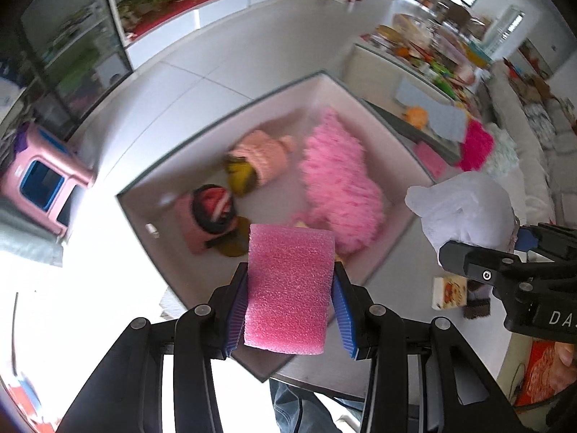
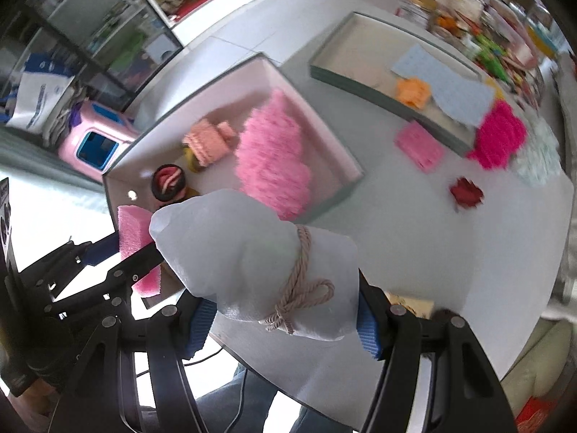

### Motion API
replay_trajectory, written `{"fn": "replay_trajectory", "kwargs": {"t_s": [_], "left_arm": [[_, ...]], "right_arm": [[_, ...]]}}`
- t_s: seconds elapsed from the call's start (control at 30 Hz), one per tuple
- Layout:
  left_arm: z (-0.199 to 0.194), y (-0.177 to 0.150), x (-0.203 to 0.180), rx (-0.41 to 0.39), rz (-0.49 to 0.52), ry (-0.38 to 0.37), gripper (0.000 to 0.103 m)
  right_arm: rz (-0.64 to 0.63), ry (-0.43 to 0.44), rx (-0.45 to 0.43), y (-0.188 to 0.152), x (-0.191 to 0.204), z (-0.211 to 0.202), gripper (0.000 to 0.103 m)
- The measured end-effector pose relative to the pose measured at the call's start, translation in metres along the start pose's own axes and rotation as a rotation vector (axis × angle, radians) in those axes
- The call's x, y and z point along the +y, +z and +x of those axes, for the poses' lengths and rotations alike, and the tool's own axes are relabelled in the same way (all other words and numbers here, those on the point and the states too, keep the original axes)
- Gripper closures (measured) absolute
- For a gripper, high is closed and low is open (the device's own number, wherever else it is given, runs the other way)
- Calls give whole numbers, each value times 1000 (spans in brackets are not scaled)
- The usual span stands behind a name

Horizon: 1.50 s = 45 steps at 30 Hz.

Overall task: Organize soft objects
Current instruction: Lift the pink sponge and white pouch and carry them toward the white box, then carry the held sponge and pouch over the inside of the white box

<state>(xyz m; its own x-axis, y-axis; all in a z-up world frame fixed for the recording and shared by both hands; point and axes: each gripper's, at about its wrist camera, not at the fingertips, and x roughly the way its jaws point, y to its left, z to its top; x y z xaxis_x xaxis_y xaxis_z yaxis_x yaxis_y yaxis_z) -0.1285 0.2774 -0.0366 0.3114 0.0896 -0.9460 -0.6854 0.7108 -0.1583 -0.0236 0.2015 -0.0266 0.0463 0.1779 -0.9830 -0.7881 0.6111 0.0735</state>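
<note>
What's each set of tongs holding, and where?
Left tongs pinch the pink foam block by its two side faces. Right tongs grip the white pouch across its cord-tied end.

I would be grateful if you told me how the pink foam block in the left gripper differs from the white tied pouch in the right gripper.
The pink foam block is a flat-sided rectangle with a porous surface; the white cord-tied pouch is lumpy and smooth. The block is bare, while a beige cord cinches the pouch. Both are held, the block in the left gripper, the pouch in the right gripper, near the white open box.

Both grippers' jaws clamped, loaded.
</note>
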Motion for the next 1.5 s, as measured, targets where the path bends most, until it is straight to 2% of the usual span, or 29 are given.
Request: {"fn": "replay_trajectory", "kwargs": {"t_s": [0.47,0.83,1.5], "left_arm": [[11,13,41,-5,-140,111,58],[22,19,50,9,-191,138,58],[34,24,46,32,-201,167,58]], "right_arm": [[-105,18,30,40,53,22,33],[-107,22,49,56,65,36,33],[-68,-19,50,61,66,50,33]]}}
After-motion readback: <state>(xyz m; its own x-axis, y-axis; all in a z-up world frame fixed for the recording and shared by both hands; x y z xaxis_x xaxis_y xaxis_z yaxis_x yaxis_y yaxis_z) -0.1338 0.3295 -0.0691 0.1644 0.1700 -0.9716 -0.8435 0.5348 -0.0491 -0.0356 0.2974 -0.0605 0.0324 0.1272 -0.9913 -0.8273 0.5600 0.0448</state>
